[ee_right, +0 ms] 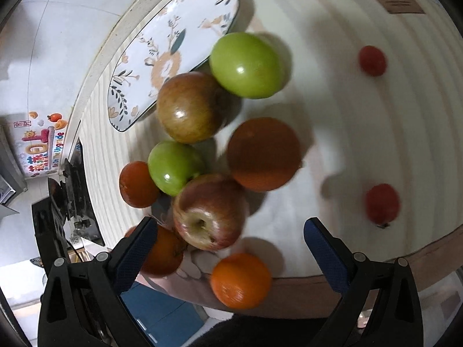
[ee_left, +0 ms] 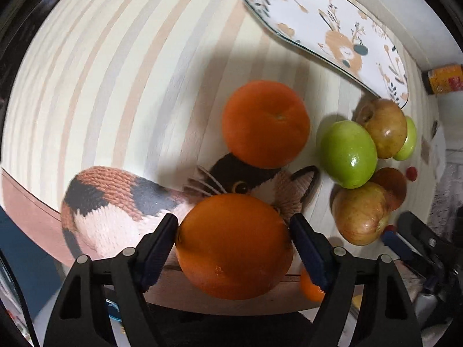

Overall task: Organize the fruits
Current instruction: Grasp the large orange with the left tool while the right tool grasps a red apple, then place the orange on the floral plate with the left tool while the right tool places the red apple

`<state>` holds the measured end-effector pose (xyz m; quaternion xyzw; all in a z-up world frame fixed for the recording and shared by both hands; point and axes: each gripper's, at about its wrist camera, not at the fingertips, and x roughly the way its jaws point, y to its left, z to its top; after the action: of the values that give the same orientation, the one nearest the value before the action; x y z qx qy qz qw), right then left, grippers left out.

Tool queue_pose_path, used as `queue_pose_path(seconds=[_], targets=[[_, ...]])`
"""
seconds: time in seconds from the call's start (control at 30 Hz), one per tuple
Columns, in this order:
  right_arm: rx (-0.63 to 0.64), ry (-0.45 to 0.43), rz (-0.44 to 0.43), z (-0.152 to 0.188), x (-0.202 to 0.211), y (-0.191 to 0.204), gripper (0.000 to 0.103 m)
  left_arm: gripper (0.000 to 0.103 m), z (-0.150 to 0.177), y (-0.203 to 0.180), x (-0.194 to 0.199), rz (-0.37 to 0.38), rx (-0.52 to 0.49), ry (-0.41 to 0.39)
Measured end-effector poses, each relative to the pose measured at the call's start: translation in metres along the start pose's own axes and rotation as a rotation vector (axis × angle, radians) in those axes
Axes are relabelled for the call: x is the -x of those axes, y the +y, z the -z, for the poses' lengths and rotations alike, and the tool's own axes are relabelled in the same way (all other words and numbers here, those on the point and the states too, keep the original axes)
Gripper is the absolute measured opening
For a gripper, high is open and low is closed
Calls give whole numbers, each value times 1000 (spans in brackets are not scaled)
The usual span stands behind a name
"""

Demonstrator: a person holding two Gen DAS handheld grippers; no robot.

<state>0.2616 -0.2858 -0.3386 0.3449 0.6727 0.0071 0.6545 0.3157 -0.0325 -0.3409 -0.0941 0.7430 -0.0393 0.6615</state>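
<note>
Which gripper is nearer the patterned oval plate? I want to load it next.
Neither clearly. The left gripper is closed around an orange; the right gripper is open over a red apple. The plate lies beyond the fruit.

Bright overhead light in both views. Soft shadows fall toward 3 o'clock of fruit. Small white glare spots on green apple and red apple. Slight motion blur in right view. Strong fisheye bending, black vignette at edges.

Four oranges, two green apples, two reddish apples, two tomatoes, one plate.
</note>
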Motion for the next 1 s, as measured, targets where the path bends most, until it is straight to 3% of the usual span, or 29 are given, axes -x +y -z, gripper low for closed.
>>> queue_pose_path(seconds=[0.17, 0.27, 0.4, 0.5, 1.0], targets=[[-55, 31, -71, -3, -28, 9, 80, 81, -12, 21, -9, 73, 29, 39], [-49, 14, -43, -5, -36, 14, 67, 81, -21, 32, -20, 117, 51, 74], [-14, 15, 6, 0, -34, 15, 67, 80, -20, 38, -32, 130, 44, 119], [26, 19, 52, 6, -30, 16, 67, 80, -18, 39, -30, 83, 13, 90], [32, 37, 63, 9, -54, 17, 66, 76, -38, 67, -11, 86, 58, 25]])
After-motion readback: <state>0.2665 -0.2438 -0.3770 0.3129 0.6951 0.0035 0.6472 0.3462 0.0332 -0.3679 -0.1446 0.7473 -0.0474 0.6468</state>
